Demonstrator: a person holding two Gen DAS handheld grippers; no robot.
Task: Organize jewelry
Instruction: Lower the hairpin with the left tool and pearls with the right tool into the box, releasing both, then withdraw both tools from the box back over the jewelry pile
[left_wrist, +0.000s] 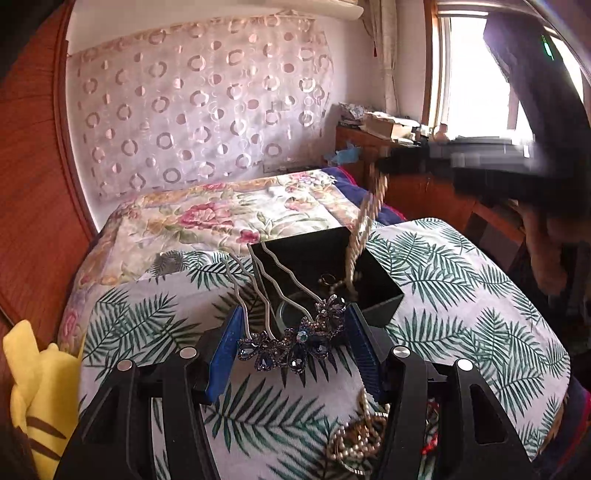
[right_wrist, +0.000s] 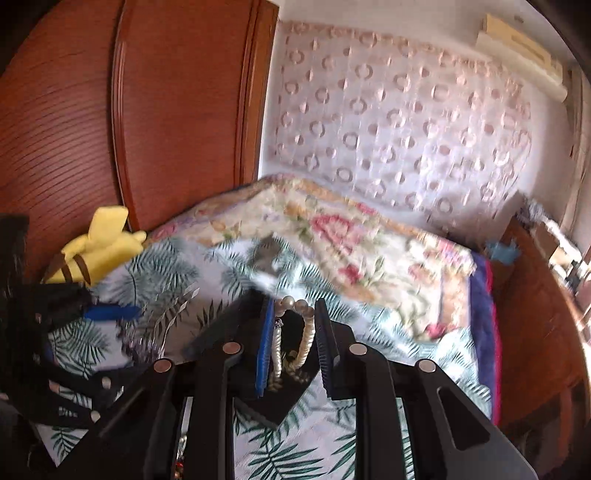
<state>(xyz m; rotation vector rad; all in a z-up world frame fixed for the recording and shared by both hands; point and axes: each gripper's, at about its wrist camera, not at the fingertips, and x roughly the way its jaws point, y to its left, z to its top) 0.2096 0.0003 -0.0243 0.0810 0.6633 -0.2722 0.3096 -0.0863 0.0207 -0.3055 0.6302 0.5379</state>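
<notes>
Left wrist: left gripper (left_wrist: 293, 343) grasping hairpin (left_wrist: 291, 347), right gripper (right_wrist: 293, 332) dangling pearl necklace (right_wrist: 306, 332) over black box (left_wrist: 325, 269).

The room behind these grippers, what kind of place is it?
Most likely a bedroom: a bed under a floral quilt, a tall wooden wardrobe, and a yellow plush toy lying beside it.

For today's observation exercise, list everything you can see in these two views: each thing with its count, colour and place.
hair comb: one, blue jewelled, silver prongs, held in left claw
pearl necklace: one, cream, hanging from right claw into box
box: one, black, open, on leaf-print cloth
leaf-print cloth: one, white and green, covering the work surface
bead jewelry pile: one, pearl and gold, near edge
plush toy: one, yellow, by wardrobe
left claw: blue pads, gripping comb
right claw: blue pads, necklace between
</notes>
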